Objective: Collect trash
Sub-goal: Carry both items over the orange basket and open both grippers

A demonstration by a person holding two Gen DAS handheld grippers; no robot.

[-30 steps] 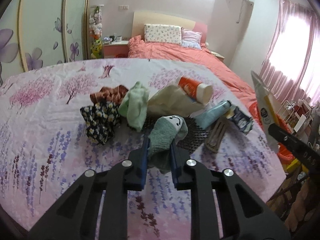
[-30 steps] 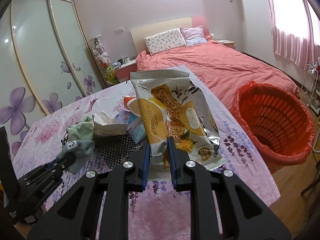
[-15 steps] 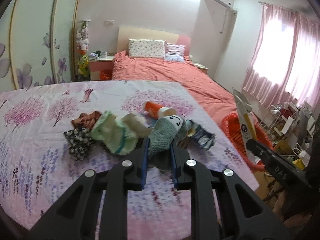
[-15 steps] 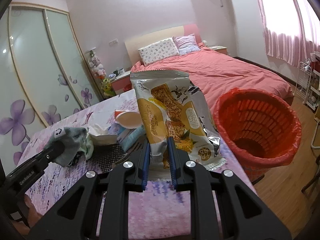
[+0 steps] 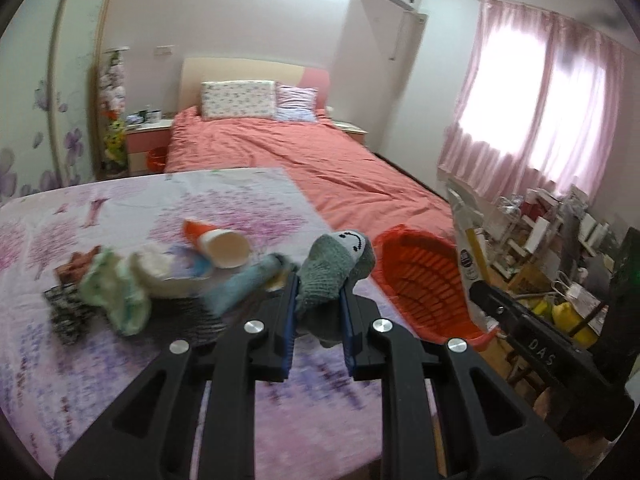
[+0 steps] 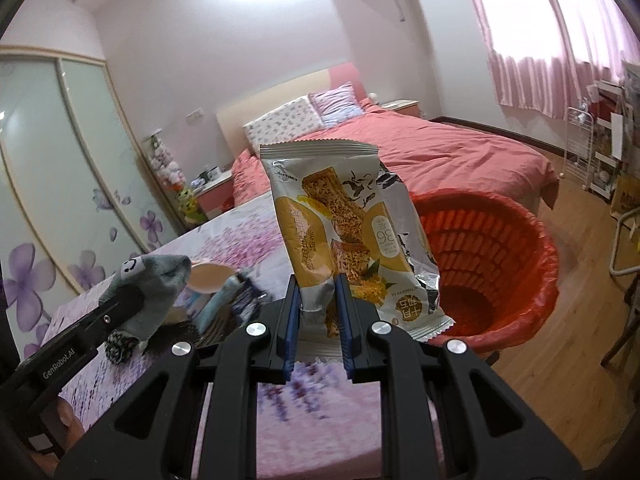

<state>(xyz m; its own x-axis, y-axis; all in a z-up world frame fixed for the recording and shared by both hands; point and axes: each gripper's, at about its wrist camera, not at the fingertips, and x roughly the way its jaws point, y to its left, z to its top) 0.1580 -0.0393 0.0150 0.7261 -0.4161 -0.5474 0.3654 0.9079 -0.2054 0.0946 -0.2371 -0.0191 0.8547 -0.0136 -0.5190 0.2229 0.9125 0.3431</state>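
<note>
Carrying: right tool [image 6: 318, 312] clamped on snack wrapper [image 6: 352, 232], left tool [image 5: 318, 308] on grey sock [image 5: 334, 268]. Next, over red basket [image 6: 500, 264] ahead, release.

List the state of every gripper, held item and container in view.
Left gripper: shut on the grey sock.
Right gripper: shut on the snack wrapper, held upright.
Red bin: upright on the floor, open, inside looks empty.
Paper cup: tipped on its side on the bedspread.
</note>
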